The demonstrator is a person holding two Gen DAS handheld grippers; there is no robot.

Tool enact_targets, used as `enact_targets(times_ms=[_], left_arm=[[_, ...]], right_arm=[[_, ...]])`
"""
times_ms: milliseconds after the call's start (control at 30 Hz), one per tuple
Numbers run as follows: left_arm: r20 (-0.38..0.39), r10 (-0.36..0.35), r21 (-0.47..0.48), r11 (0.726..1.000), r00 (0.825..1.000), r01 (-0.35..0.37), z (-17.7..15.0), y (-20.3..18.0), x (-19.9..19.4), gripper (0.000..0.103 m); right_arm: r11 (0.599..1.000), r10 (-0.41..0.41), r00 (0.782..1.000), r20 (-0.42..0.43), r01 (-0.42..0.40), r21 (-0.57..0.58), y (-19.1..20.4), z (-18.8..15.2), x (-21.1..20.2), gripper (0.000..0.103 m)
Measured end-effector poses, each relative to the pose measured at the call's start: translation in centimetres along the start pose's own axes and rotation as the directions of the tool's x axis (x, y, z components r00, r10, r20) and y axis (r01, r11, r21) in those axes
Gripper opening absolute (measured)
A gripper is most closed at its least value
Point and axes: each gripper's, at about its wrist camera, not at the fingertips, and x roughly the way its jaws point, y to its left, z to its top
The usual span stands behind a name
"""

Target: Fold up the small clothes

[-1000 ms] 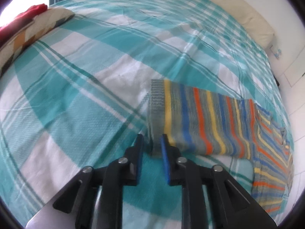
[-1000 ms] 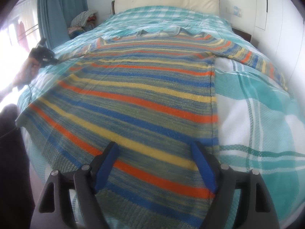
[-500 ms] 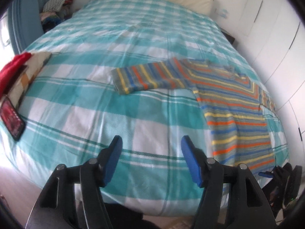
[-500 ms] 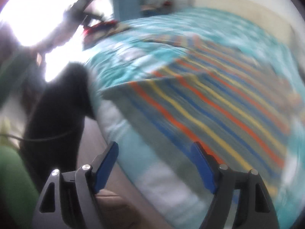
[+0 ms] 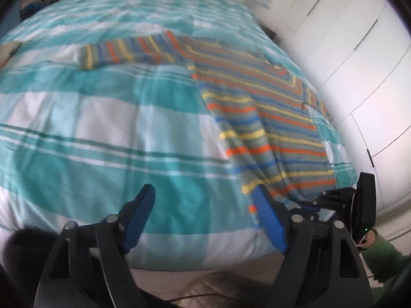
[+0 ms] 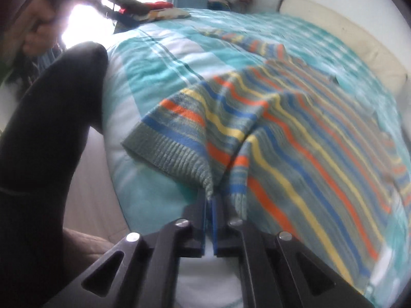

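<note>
Pinching the striped sweater (image 6: 295,133) hem, our right gripper (image 6: 209,200) is closing tight; our left gripper (image 5: 205,202) is gaping, empty; we are reading no labels.

sweater (image 6: 295,133): I see knitted wool, ribbed hem, matt
bedcover (image 5: 102,128): woven cloth, soft, matt
right gripper (image 6: 209,200): matt black plastic, my blue pads rubbery

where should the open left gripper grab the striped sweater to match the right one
The free hem corner of the striped sweater, at the bed's near edge. Bring the left gripper in from the foot of the bed: the right gripper already pinches the hem further along, and the ribbed edge there lies loose and reachable.
</note>
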Motion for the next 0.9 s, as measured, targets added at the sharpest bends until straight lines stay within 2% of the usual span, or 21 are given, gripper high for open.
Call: enact_targets(times_ms=[33,67,167,233,300,333,367,400,500,567,633,700,767,833,900], left_arm=[[-0.033,-0.039,-0.019,0.999,0.999,0.038,-0.3,-0.3,1.6,0.056],[-0.064,-0.069,-0.036,0.997,0.996,0.067,-0.5,-0.7,2.8,0.050],[-0.106,-0.166,-0.083,0.984,0.980,0.158,-1.6,-1.6,5.1,0.050],[-0.113,-0.202,-0.094,0.977,0.973,0.192,-2.2,-2.2,5.8,0.050],[-0.122,-0.236,-0.104,0.969,0.964,0.224,-2.5,-2.8,6.7,0.042],[-0.135,-0.250,-0.113,0.965,0.959,0.236,-2.5,-3.1,7.4,0.028],[-0.145,-0.264,-0.124,0.961,0.954,0.247,-2.6,-3.4,8.1,0.009],[-0.152,-0.275,-0.142,0.957,0.949,0.254,-2.8,-3.6,8.9,0.005],[-0.142,-0.272,-0.169,0.954,0.952,0.247,-3.0,-3.8,9.4,0.003],[-0.115,-0.238,-0.158,0.963,0.964,0.219,-2.8,-3.2,7.7,0.003],[-0.091,-0.180,-0.119,0.978,0.979,0.169,-2.7,-2.5,6.2,0.003],[-0.081,-0.135,-0.100,0.987,0.988,0.126,-2.6,-1.8,5.2,0.003],[-0.090,-0.130,-0.104,0.987,0.987,0.120,-2.7,-1.3,5.1,0.003],[-0.097,-0.132,-0.103,0.987,0.986,0.122,-2.9,-1.2,5.4,0.003],[-0.097,-0.131,-0.102,0.987,0.987,0.121,-3.0,-1.1,5.7,0.003]], right_arm=[[1.000,0.010,1.000,0.009,-0.010,0.012,-0.2,0.1,0.0,0.003],[1.000,0.009,1.000,0.015,-0.009,0.017,-0.3,0.1,-0.1,0.003],[1.000,-0.006,1.000,0.025,0.006,0.004,0.2,0.0,0.3,0.003],[1.000,-0.005,0.999,0.035,0.004,0.013,0.2,-0.2,0.5,0.003],[1.000,0.005,0.999,0.049,-0.006,0.029,0.0,-0.5,0.4,0.003],[0.999,0.011,0.998,0.057,-0.013,0.036,-0.2,-0.5,0.4,0.003],[0.999,0.014,0.998,0.064,-0.016,0.039,-0.2,-0.6,0.3,0.003],[0.999,0.016,0.997,0.071,-0.019,0.044,-0.3,-0.6,0.2,0.003],[0.992,0.065,0.996,0.069,-0.072,0.108,-1.0,-1.0,-0.8,0.011],[0.971,0.116,0.991,0.063,-0.127,0.204,-2.4,-1.9,-2.7,0.020],[0.938,0.099,0.990,0.096,-0.125,0.323,-5.0,-3.9,-5.9,0.045],[0.891,0.029,0.992,0.123,-0.082,0.446,-8.1,-6.3,-8.7,0.053],[0.824,-0.049,0.995,0.088,-0.009,0.566,-11.5,-8.8,-10.4,0.053],[0.750,-0.107,0.994,-0.002,0.082,0.656,-14.4,-11.3,-10.6,0.053],[0.693,-0.059,0.997,-0.040,0.070,0.718,-16.0,-12.9,-9.9,0.053]])
